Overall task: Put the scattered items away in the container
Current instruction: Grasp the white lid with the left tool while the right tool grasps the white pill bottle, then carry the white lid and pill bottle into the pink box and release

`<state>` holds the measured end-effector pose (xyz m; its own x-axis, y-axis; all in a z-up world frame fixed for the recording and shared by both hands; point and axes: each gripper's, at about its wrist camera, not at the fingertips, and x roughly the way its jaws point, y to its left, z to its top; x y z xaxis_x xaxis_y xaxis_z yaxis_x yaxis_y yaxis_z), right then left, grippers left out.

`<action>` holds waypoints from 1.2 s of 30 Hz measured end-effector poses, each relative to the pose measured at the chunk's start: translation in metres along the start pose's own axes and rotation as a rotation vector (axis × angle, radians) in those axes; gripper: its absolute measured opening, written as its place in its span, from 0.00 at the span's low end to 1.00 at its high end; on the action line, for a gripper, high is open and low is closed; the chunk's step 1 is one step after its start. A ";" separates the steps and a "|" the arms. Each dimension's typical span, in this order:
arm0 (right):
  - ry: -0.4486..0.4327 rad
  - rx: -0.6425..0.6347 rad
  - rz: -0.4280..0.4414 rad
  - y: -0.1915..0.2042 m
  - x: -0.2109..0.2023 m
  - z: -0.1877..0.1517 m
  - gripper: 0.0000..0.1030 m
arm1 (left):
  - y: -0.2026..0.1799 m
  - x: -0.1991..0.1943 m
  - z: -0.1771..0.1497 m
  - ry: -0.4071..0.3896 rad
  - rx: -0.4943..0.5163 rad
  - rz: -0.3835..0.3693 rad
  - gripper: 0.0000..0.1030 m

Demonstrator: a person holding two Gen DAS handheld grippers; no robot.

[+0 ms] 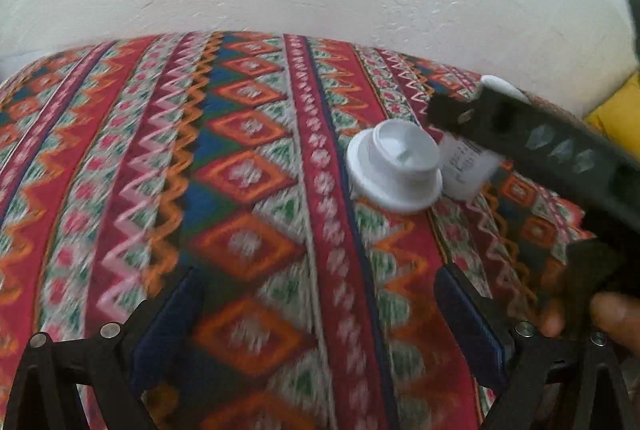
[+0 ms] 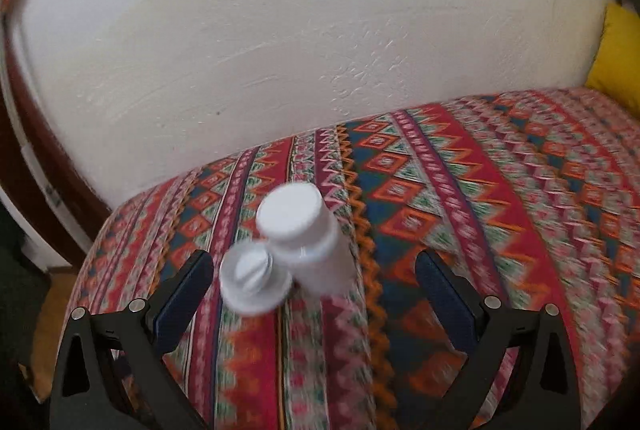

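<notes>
A white capped bottle [image 2: 308,238] stands on the patterned cloth [image 2: 460,230], with a round white flanged lid [image 2: 254,280] touching its left side. My right gripper [image 2: 314,280] is open, and both items lie between its fingers near the tips. In the left wrist view the lid [image 1: 394,168] lies on the cloth [image 1: 240,190] with the labelled bottle [image 1: 466,166] right of it, partly hidden by a finger of the right gripper [image 1: 540,142]. My left gripper [image 1: 316,310] is open and empty, well short of the lid. No container shows.
A white plastered wall [image 2: 280,50] rises behind the cloth-covered surface. A yellow cushion [image 2: 618,58] sits at the far right. A dark wooden frame [image 2: 24,134] and floor lie off the left edge. A hand [image 1: 612,314] holds the right gripper.
</notes>
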<state>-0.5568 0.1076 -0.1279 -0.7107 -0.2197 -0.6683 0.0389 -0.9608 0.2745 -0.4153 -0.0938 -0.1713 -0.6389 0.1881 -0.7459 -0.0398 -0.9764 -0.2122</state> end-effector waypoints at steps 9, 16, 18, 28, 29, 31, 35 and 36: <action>-0.063 0.075 0.056 -0.049 0.006 0.002 0.45 | -0.051 0.052 0.044 -0.016 0.086 -0.001 0.94; -0.127 0.049 0.110 -0.055 -0.023 0.013 0.45 | -0.071 0.041 0.042 -0.060 0.129 0.099 0.63; -0.145 0.046 0.130 -0.054 -0.034 0.013 0.45 | -0.075 0.010 0.030 -0.100 0.138 0.124 0.63; -0.200 0.028 0.223 -0.026 -0.189 -0.039 0.45 | -0.102 -0.190 -0.065 -0.266 0.171 0.203 0.63; -0.196 0.018 0.227 -0.023 -0.208 -0.048 0.45 | -0.106 -0.209 -0.075 -0.286 0.177 0.204 0.63; -0.192 -0.008 0.232 -0.015 -0.246 -0.066 0.45 | -0.114 -0.245 -0.092 -0.315 0.178 0.189 0.63; -0.215 -0.094 0.229 0.003 -0.325 -0.104 0.45 | -0.134 -0.290 -0.119 -0.345 0.191 0.145 0.63; -0.220 -0.107 0.227 0.005 -0.344 -0.113 0.45 | -0.139 -0.301 -0.126 -0.350 0.197 0.132 0.63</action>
<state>-0.2328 0.1591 0.0259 -0.8093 -0.4001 -0.4301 0.2791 -0.9061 0.3178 -0.1207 -0.0009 0.0029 -0.8696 0.0456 -0.4916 -0.0641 -0.9977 0.0209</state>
